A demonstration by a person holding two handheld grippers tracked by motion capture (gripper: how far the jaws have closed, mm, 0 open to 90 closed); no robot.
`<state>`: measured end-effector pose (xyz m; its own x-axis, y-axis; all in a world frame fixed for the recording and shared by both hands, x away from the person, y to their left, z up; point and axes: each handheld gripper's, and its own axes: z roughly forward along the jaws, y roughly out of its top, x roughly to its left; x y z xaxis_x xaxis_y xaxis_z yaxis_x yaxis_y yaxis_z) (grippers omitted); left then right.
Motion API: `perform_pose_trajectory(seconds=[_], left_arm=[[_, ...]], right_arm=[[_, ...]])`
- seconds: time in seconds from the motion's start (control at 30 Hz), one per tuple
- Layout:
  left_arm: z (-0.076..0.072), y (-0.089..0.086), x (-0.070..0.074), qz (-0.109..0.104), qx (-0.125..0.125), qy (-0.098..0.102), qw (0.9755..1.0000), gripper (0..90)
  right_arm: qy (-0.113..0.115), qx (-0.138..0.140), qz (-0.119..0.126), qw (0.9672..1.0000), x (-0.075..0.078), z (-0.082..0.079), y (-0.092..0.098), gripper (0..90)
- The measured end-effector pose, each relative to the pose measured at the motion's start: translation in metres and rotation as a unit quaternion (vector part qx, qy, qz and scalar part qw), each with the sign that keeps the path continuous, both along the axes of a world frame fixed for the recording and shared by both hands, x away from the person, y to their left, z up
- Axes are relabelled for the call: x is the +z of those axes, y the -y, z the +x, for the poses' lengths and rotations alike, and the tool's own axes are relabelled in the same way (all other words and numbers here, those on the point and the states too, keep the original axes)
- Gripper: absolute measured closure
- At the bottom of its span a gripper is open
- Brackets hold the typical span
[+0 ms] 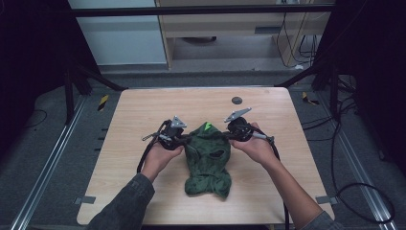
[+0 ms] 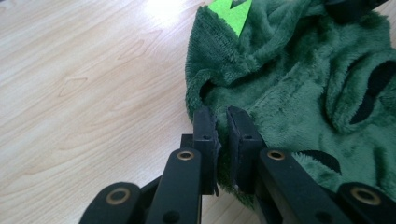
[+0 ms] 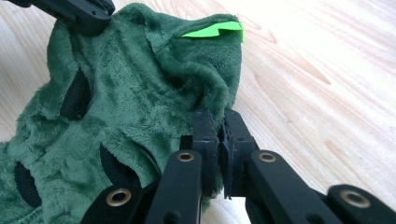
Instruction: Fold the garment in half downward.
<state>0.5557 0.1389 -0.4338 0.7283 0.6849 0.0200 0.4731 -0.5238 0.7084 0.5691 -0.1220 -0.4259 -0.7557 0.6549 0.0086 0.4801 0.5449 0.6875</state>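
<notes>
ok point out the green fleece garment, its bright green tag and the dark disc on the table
garment (image 1: 207,165), high view, middle of the fleece
tag (image 3: 215,30), right gripper view, flat face
disc (image 1: 237,100), high view, its centre

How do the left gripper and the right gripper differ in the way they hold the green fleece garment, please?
The left gripper pinches the green fleece garment at its left edge, the right gripper at its right edge. In the high view the left gripper's grey plate sits nearly flat, while the right gripper's grey plate tilts up. Both are shut on fleece near the bright green spike.
</notes>
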Motion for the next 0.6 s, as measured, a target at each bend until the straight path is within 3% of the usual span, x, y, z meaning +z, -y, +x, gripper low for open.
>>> perform_pose_trajectory(seconds=[0.3,0.6], left_arm=[[0.002,0.000,0.002,0.002,-0.004,0.005,1.0000,82.8],[0.010,0.001,0.018,0.003,0.000,0.016,0.9999,82.8]], right_arm=[[0.003,0.002,0.000,1.0000,0.001,0.005,0.001,85.6],[0.016,0.001,-0.003,0.9999,0.013,0.009,0.000,85.6]])
